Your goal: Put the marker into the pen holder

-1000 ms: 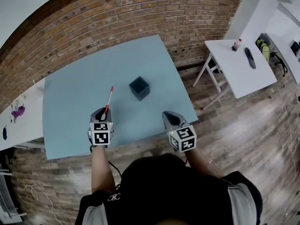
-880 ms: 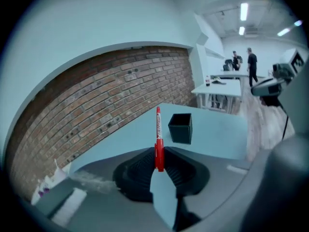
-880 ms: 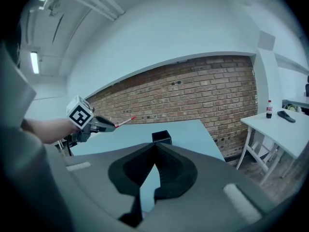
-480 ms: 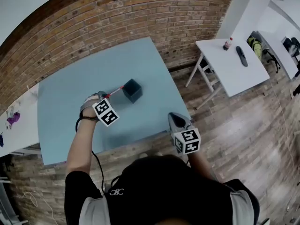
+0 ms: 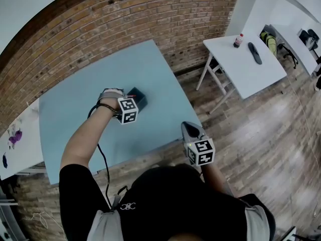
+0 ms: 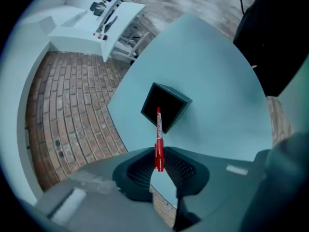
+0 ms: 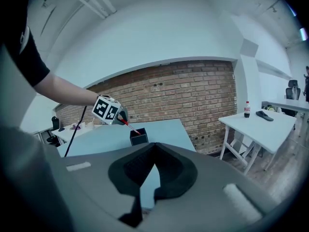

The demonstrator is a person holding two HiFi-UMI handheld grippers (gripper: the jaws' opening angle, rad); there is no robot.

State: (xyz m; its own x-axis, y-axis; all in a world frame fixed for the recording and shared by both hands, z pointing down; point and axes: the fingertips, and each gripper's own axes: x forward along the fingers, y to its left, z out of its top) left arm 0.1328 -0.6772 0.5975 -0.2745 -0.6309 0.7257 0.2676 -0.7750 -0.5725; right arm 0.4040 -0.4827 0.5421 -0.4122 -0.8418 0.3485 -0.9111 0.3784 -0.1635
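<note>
My left gripper (image 5: 129, 98) is shut on a red marker (image 6: 158, 140) by its rear end. The marker slants down toward a dark square pen holder (image 6: 167, 106) standing on the light blue table (image 5: 75, 119). In the left gripper view its tip lies over the holder's dark opening. In the right gripper view the marker (image 7: 130, 125) reaches the top of the pen holder (image 7: 139, 138); I cannot tell whether the tip is inside. My right gripper (image 5: 187, 127) hangs past the table's near right corner, shut, with nothing in it.
A white table (image 5: 251, 69) with a bottle (image 5: 237, 40) and a dark object stands to the right on the wooden floor. Another white surface (image 5: 20, 134) with small items adjoins the blue table's left side. A brick wall runs behind.
My left gripper has carried the marker from the table's near edge forward and right to the pen holder, tipping it downward. The right gripper has hardly moved.
</note>
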